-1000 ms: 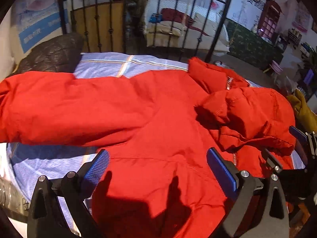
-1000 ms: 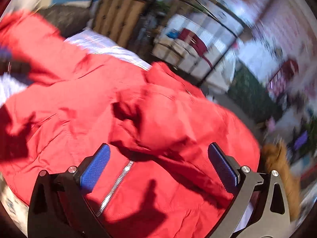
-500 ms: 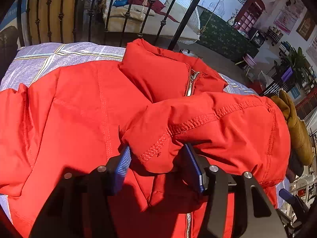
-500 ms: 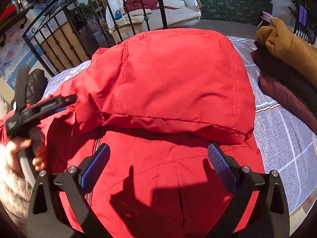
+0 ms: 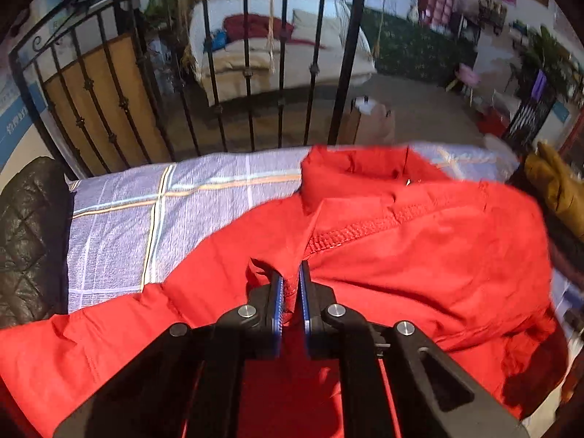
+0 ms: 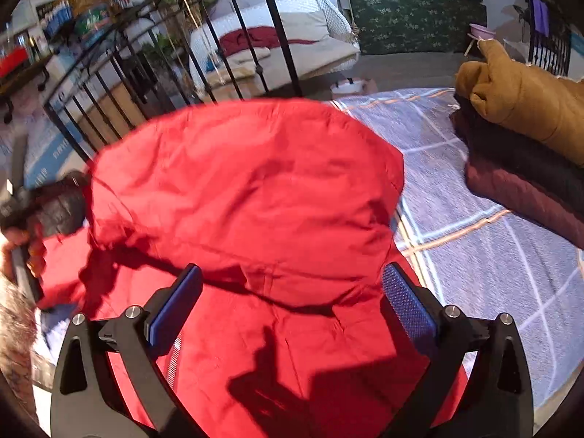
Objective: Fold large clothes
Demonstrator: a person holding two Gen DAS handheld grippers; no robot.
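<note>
One red jacket [image 5: 419,255] lies rumpled across the checked bedsheet [image 5: 146,211]; left gripper [image 5: 291,288] has just closed, pinching its stitched edge, while right gripper [image 6: 292,310] hovers spread.

Iron railing [image 5: 248,84]; plaid bedsheet [image 5: 153,215]; white sofa [image 6: 292,33]

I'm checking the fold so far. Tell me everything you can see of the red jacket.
The red jacket is a smooth, woven-looking garment with stitched seams and a metal zipper, lying crumpled on the blue plaid sheet. One part is folded over the body in a rounded hump. The left gripper has just closed its jaws on a pinched fold near a seam. The right gripper hovers open above the jacket's body, not gripping it.
</note>
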